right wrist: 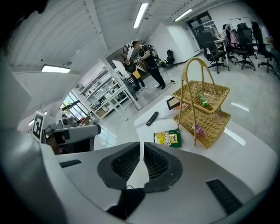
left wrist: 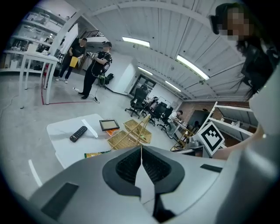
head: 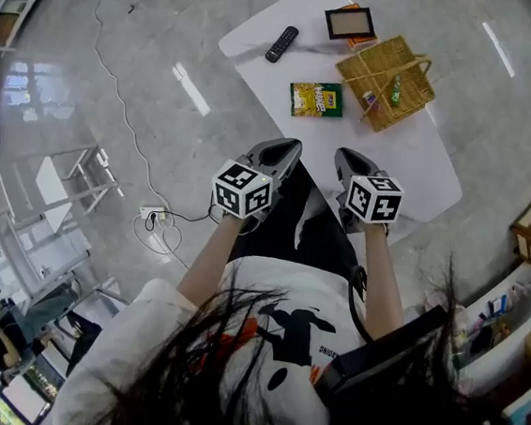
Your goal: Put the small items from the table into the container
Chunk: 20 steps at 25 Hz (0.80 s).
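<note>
White tabletop [head: 412,166] carries a two-tier woven wicker basket [head: 385,78]. Just beside the basket lies a flat yellow-green foil snack packet [head: 316,99]. It is likely light, crinkly and slippery, so it is best pinched at an edge seam. The left gripper [head: 283,152] and right gripper [head: 351,164] have their jaws together with nothing between them, well short of the basket.

White table [head: 422,162], rounded corners, on a glossy grey floor [head: 63,72]. Its near edge lies just beyond the tips of my left tongs [head: 289,146] and right tongs [head: 347,157].

Directly on it:
- Green-and-yellow snack packet [head: 316,99], flat, nearest, straight ahead between both tongs.
- Wicker basket [head: 385,83], two tiers, tall handle, upright, ahead of the right tongs, just beside the packet.
- Black remote [head: 281,43], farther off, ahead of the left tongs.
- Dark picture frame [head: 350,22], farthest, behind the basket, partly on an orange flat thing [head: 364,40] I cannot identify.
</note>
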{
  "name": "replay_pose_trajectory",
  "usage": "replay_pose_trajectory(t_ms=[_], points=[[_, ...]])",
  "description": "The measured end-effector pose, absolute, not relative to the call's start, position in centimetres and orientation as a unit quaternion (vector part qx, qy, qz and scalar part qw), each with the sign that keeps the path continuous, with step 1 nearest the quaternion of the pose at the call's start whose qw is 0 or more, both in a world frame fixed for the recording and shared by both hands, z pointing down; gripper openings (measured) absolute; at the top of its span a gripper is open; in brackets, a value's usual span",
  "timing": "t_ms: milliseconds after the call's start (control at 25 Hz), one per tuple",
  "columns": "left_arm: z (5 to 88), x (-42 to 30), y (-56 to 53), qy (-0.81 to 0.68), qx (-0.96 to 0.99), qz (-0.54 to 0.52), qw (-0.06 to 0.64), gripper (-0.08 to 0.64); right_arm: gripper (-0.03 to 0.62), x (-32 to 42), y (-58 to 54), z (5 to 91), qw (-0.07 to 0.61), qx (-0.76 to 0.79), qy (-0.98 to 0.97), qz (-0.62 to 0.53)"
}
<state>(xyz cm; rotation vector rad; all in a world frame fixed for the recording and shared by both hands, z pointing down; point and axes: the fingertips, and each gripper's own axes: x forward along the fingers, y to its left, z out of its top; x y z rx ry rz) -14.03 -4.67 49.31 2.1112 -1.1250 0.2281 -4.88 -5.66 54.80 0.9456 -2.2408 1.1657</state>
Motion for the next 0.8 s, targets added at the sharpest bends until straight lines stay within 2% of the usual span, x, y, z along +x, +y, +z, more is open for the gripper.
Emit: replay_pose_trajectory(t_ms=[120,280,440,800], points=[[50.5,-15.7,-6.7,-0.424,0.823,0.099,0.365,0.009,0.023,-6.9,-7.6,56.9,0.231,0.346,-0.800,0.432],[52.2,-17.8,-9.7,-0.418,0.823,0.100,0.370,0.009,0.101,-9.4,-10.4,60.5,0.247,0.341,-0.790,0.446],[54.1,-18.9,-11.3,-0.412,0.820,0.103,0.384,0.009,0.147,-10.5,-12.5,64.6,0.255,0.354,-0.767,0.471],[59.6,-22.7,-13.2,-0.416,0.801,0.112,0.415,0.009,0.184,-12.0,-14.3,74.1,0.340,0.389,-0.722,0.461]])
